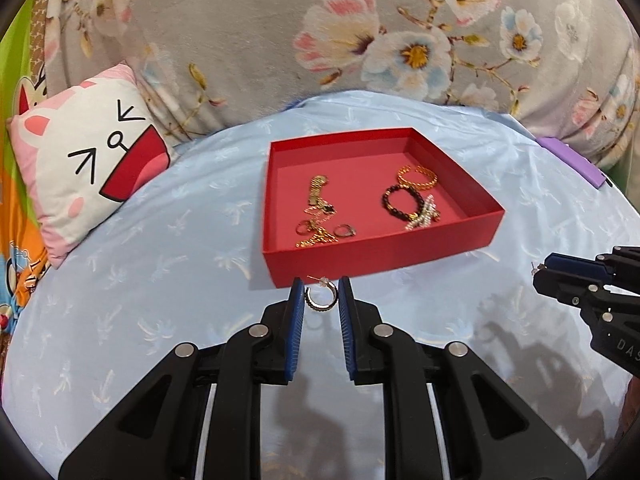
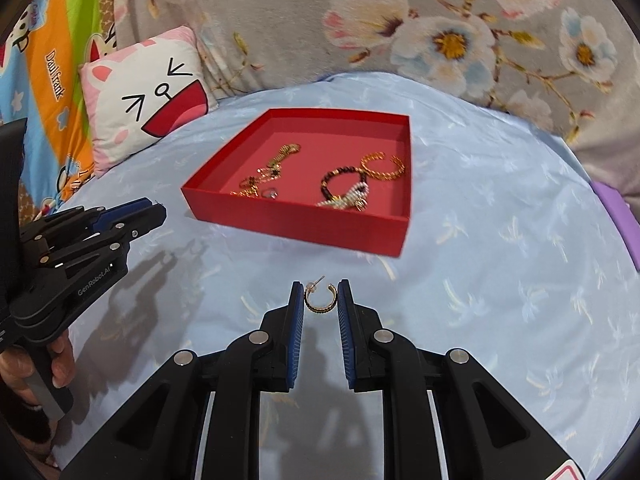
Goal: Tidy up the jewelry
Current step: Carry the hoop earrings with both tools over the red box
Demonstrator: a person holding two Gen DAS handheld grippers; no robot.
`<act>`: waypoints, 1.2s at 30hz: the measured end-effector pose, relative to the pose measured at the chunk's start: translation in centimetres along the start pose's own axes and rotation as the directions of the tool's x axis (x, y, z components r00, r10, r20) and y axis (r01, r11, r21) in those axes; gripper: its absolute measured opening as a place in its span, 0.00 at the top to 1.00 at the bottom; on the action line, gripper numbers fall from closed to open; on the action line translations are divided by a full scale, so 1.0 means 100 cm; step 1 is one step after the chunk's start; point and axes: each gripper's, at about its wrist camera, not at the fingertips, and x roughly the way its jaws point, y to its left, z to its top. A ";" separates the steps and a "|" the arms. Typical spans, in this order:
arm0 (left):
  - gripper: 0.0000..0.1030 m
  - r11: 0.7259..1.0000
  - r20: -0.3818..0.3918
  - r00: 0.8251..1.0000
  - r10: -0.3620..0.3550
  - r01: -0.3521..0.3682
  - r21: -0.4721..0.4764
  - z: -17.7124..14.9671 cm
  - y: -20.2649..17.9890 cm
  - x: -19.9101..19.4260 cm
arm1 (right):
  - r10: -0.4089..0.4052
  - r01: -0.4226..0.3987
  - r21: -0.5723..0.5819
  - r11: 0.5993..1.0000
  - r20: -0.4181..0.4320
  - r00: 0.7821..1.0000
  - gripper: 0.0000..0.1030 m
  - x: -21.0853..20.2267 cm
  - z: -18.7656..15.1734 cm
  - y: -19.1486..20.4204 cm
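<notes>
Left gripper [image 1: 321, 294] at the bottom middle of the left wrist view, blue pads pinched on a small silver hoop earring [image 1: 321, 299]. Earring held up off the blue sheet [image 1: 160, 280], just below the near wall of the red box [image 1: 384, 256]. Same gripper seen again at the left edge of the right wrist view [image 2: 154, 208], with a hand [image 2: 24, 372] on its handle at the lower left.

Right gripper [image 2: 321, 294] at the bottom middle of the right wrist view, pads pinched on a small gold hoop earring [image 2: 319, 300] with its post sticking up. Also held above the sheet, below the box and near it. Same gripper at the right edge of the left wrist view [image 1: 538, 276].

Red box open in the middle of both views, sitting on the sheet. Inside: a gold chain pile [image 1: 318, 216] on the left part, a dark bead bracelet [image 1: 398, 200] and a gold bangle [image 1: 417, 177] on the right part, a pearl piece [image 1: 426, 214] touching the bead bracelet.

Cat face pillow [image 1: 88, 164] at the upper left. Flower blanket [image 1: 280, 32] across the top. Purple thing [image 1: 572, 158] at the right edge, too little showing to tell what.
</notes>
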 end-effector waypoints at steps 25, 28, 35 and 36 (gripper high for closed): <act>0.84 0.995 0.103 0.993 0.056 -0.047 -0.087 0.137 0.036 0.067 | -0.007 -0.001 0.094 0.996 0.091 0.996 0.85 0.070 0.149 -0.032; 0.84 0.992 0.080 0.995 0.067 -0.057 -0.115 0.150 0.037 0.093 | -0.014 0.003 0.129 0.992 0.086 0.996 0.85 0.094 0.162 -0.036; 0.84 0.985 0.005 0.992 0.129 -0.128 -0.114 0.148 0.039 0.144 | -0.025 0.012 0.176 0.984 0.071 0.997 0.85 0.140 0.175 -0.032; 0.84 0.984 -0.007 0.992 0.127 -0.127 -0.122 0.147 0.042 0.149 | -0.021 0.011 0.172 0.985 0.056 0.998 0.85 0.146 0.175 -0.031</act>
